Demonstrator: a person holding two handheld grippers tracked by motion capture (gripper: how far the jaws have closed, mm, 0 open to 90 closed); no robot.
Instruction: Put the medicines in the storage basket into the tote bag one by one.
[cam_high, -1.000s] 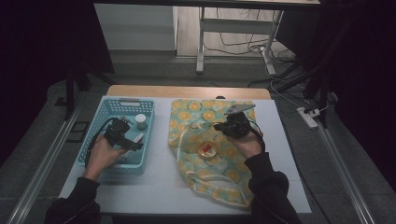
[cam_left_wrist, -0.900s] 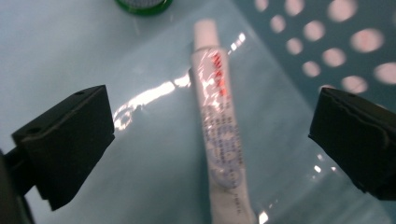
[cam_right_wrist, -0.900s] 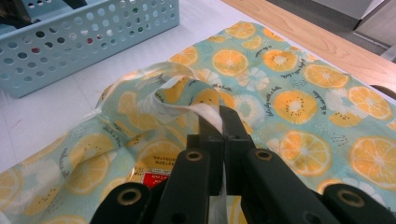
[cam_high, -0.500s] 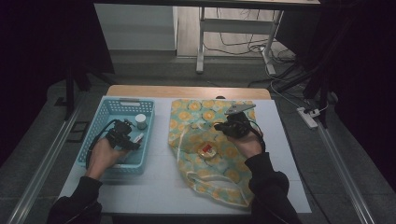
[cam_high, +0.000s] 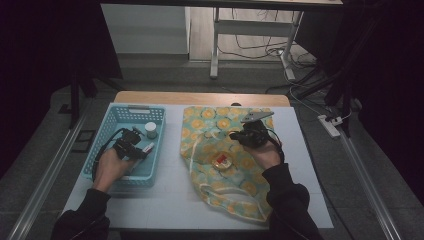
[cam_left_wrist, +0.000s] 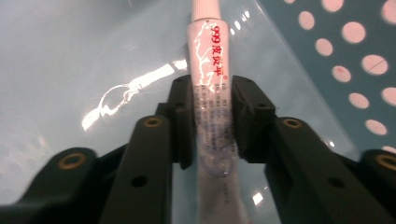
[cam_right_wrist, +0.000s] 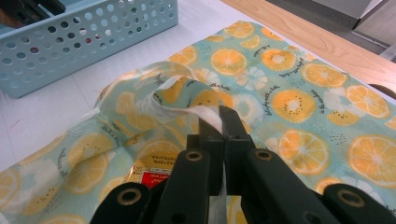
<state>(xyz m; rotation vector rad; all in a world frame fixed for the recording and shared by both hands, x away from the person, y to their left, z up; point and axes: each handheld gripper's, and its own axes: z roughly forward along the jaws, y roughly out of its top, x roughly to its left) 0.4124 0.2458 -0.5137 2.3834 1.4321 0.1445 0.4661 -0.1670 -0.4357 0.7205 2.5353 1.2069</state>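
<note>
You're clamping the tube (cam_left_wrist: 211, 93) in your left gripper (cam_left_wrist: 212, 121) inside the basket (cam_high: 115, 117); your right gripper (cam_right_wrist: 223, 135) is pinching the bag (cam_right_wrist: 289, 107) open, packing barely begun.

Tube (cam_left_wrist: 211, 88): white, printed with red "999" and red characters plus smaller dark text; lay lengthwise inside the basket (cam_high: 114, 120), clamped between two black jaws. Basket: light blue plastic, perforated walls, rectangular, at the table's left. Fabric bag (cam_high: 220, 150): pale green with orange-slice print, spread flat beside the basket, its rim (cam_right_wrist: 205, 114) pinched and lifted, mouth partly open. Small red-and-yellow packet (cam_high: 222, 160) lay at the bag's middle.
</note>
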